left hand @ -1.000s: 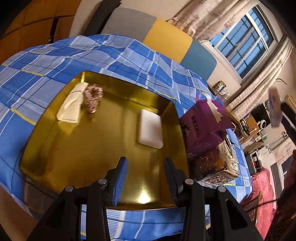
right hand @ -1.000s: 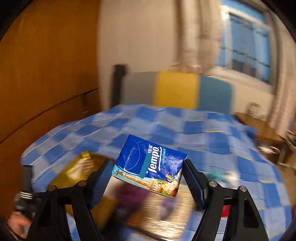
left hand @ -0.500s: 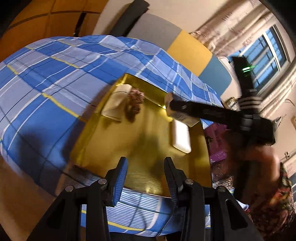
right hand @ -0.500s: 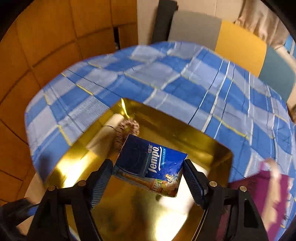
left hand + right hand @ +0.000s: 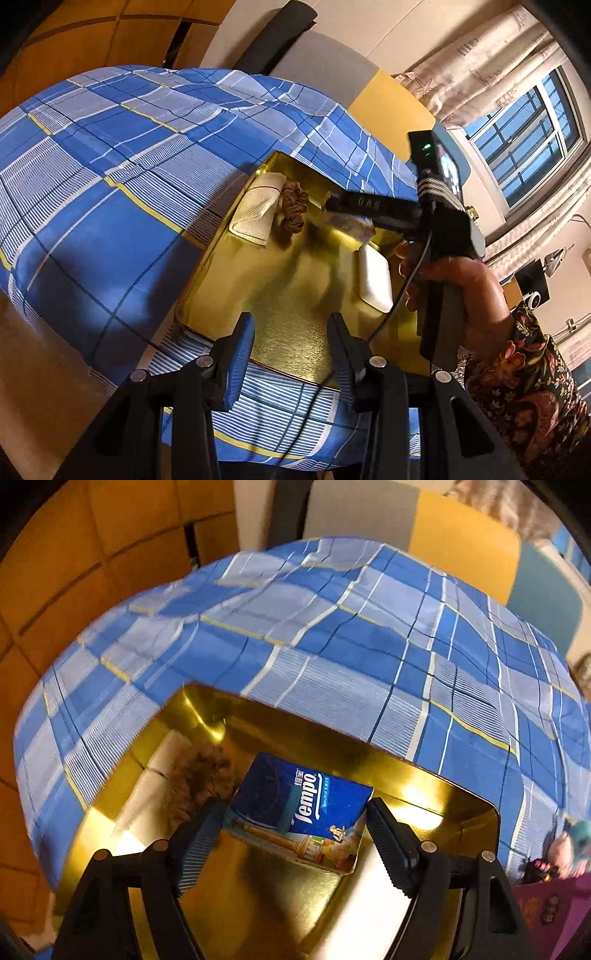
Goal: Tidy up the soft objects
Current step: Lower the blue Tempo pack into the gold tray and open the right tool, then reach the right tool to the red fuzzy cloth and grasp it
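- Tissue pack (image 5: 299, 808) is being set down inside the gold tray (image 5: 443, 794), just beside the brown scrunchie (image 5: 293, 206), with the folded white cloth (image 5: 258, 210) touching the scrunchie's other side. Soft stuff is apparently being lined up along the tray's far end.
- Right gripper (image 5: 295, 834) is being opened around the pack right now. The pack is sitting between the jaws, and a sliver of gap is showing at the right pad, so it's probably being released rather than squeezed.
- Pack is being kept label-up and a bit tilted. Whether it's lying flat on the tray floor can't be told.
- White pad (image 5: 375, 282) is being left well apart on the tray's right side, likely as its own spot.
- Left gripper (image 5: 291, 354) is being held partly spread with nothing between its jaws, over the near tray edge. It's probably being kept out of the way.
- Plaid blue sheet (image 5: 110, 166) is being used as the base under the tray, so a hard push could rock it.
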The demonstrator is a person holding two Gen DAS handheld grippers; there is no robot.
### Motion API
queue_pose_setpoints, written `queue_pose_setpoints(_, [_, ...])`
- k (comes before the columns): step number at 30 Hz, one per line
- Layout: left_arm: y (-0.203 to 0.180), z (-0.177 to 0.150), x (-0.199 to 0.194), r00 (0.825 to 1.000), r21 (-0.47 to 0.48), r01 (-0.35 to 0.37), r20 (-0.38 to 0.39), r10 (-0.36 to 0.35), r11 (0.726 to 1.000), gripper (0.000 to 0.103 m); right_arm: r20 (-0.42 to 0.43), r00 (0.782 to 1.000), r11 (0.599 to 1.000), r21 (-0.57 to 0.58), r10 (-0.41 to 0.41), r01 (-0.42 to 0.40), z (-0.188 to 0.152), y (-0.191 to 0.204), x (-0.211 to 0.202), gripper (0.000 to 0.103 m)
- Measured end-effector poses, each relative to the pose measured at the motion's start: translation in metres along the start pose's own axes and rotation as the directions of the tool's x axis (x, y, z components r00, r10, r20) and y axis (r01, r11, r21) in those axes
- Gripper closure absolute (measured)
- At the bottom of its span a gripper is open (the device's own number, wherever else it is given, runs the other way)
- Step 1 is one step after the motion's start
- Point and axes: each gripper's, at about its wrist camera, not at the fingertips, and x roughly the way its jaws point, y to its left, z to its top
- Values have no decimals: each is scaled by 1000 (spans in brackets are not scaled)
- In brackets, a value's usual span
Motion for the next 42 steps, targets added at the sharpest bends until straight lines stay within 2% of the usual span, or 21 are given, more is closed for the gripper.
queue_pose_setpoints(3, [-2,-1,2,1000,7,-1,-3,1,1000,62,85,996,999,50,-1,-3,-2,-3,-23,9])
queue_pose_setpoints(4, [-3,-1,2,1000,5,2,-4,-2,1000,62,107,994,998,56,5,-11,-2,-3,-30,8])
queue_pose_setpoints(8, [-9,-4,2,1000,8,5,-2,-5,1000,62,180,984,998,56,2,-12,-4,2,-60,8])
queue_pose_setpoints(13, [-15,-8,3,1000,19,5,-3,-5,1000,62,210,975,993,74,70,-87,-20,9,-100,8])
queue_pose_setpoints(18, [-20,-13,8,1000,32,14,-16,-13,999,62,235,963,991,-9,134,-136,-55,18,-143,8])
queue_pose_setpoints(23, [-32,-20,11,999,43,42,-22,-42,998,62,288,949,990,-94,127,-104,-90,16,-181,8])
queue_pose_setpoints(28, [-56,-29,13,997,104,73,-27,-71,992,62,339,936,994,-89,93,-66,-122,-10,-219,8])
queue_pose_setpoints(32, [-74,-37,16,993,142,112,-44,-107,984,62,381,923,999,-8,41,-42,-142,-46,-245,8])
queue_pose_setpoints(35, [-88,-44,20,989,171,140,-76,-129,975,62,416,908,994,105,-52,8,-161,-85,-261,8])
queue_pose_setpoints(38, [-106,-52,25,984,211,162,-108,-142,964,62,405,902,972,228,-147,56,-180,-130,-269,8])
queue_pose_setpoints(42, [-129,-64,28,979,268,186,-133,-155,945,62,312,916,912,394,-252,116,-212,-198,-265,8])
